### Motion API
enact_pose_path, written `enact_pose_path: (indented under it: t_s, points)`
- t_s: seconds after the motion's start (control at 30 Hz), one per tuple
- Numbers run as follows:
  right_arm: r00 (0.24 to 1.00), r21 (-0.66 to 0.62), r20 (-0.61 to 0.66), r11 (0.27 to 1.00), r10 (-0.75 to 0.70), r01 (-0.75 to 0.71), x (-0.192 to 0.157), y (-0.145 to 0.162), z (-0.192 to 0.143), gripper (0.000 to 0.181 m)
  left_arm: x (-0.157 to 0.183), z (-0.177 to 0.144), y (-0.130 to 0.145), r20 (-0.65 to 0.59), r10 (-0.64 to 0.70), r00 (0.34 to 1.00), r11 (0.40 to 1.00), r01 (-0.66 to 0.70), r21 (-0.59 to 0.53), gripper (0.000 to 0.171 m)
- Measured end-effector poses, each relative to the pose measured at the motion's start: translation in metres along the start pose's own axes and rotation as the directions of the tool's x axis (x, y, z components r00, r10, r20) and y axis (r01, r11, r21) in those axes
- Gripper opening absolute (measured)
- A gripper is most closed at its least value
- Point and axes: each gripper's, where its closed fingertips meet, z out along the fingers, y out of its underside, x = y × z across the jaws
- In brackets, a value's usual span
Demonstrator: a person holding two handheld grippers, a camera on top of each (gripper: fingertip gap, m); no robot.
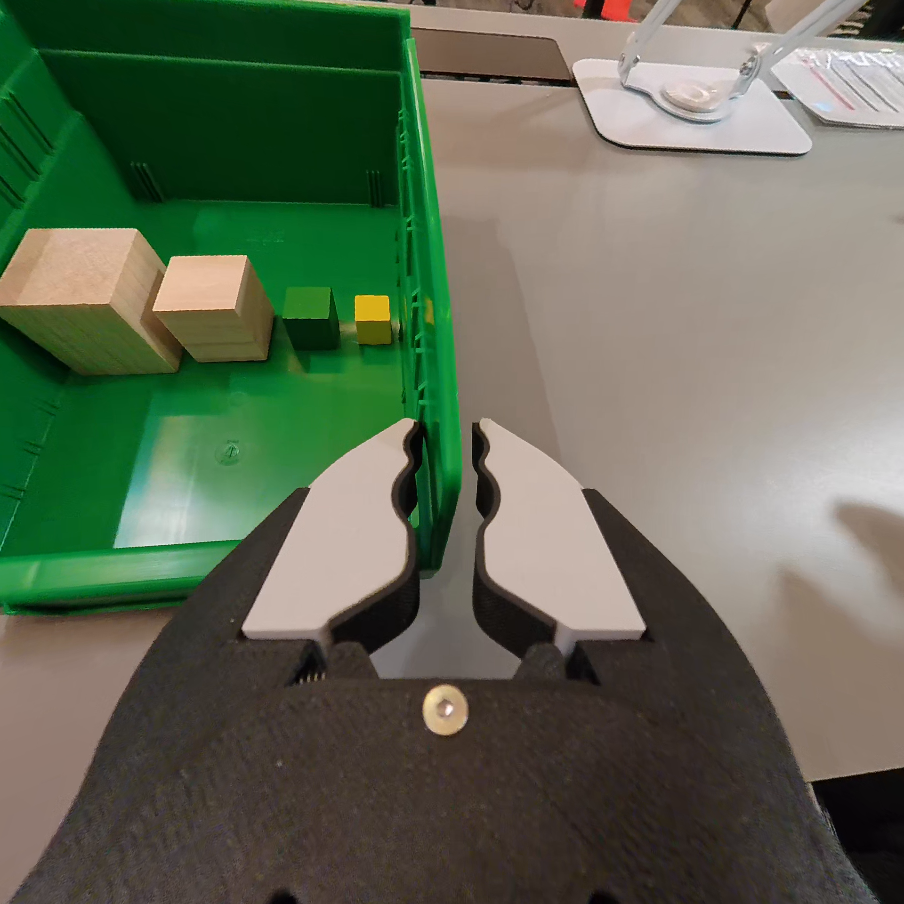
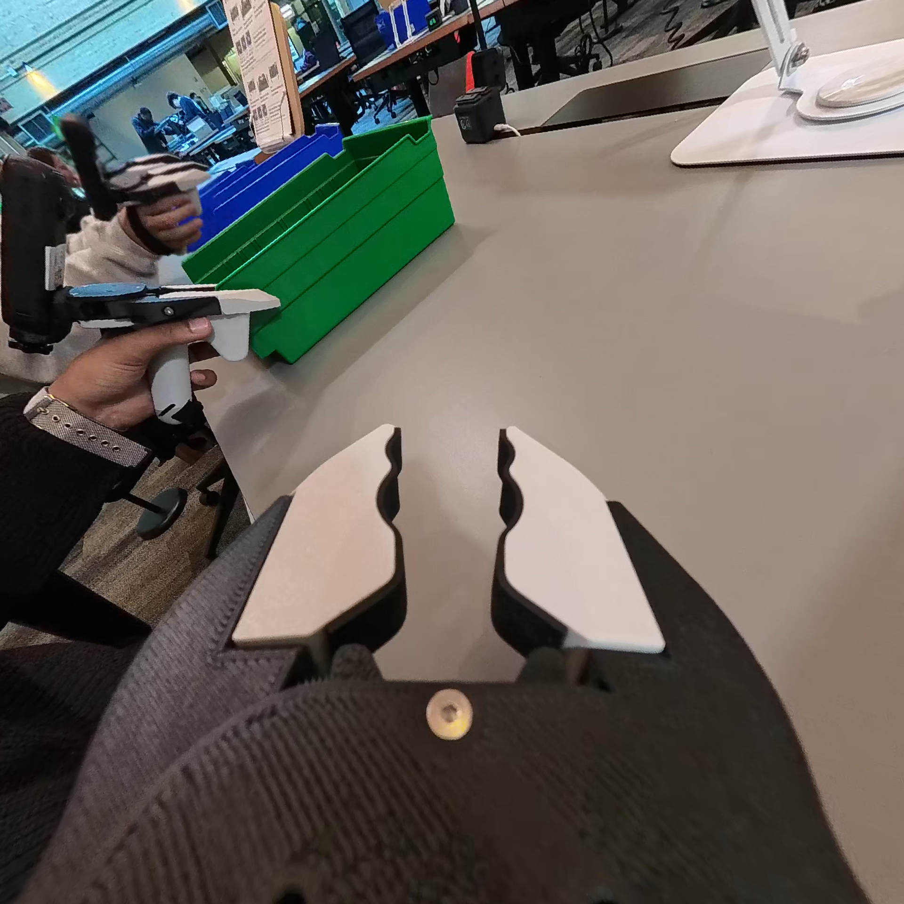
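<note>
A green plastic bin (image 1: 98, 572) stands on the grey table (image 1: 685, 391). Inside it, in a row, are a large wooden block (image 1: 88, 298), a smaller wooden block (image 1: 215, 308), a dark green cube (image 1: 310, 318) and a small yellow cube (image 1: 372, 319). My left gripper (image 1: 447, 428) is open and empty, over the bin's near right corner, with the right wall's rim showing in the gap between its fingers. It also shows in the right wrist view (image 2: 264, 298), held by a hand beside the bin (image 2: 342, 254). My right gripper (image 2: 450, 433) is open and empty above bare table.
A white monitor stand base (image 1: 694, 112) (image 2: 782, 122) and a clear bag of items (image 1: 851, 88) sit at the back right. A black power cube (image 2: 479, 117) and blue bins (image 2: 274, 166) lie behind the green bin. Another person's gripper (image 2: 161, 176) is at far left. The table edge (image 2: 230, 469) runs left of my right gripper.
</note>
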Motion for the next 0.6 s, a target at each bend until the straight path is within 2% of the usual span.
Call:
enact_pose_path:
  t_s: [0.6]
  points:
    - [1.0,-0.005,-0.001,1.0,-0.007,0.007,-0.0009,0.001,0.0003,0.038,-0.0039,0.0,0.0032,0.026,0.004,1.0,1.0,-0.003,-0.025,0.024]
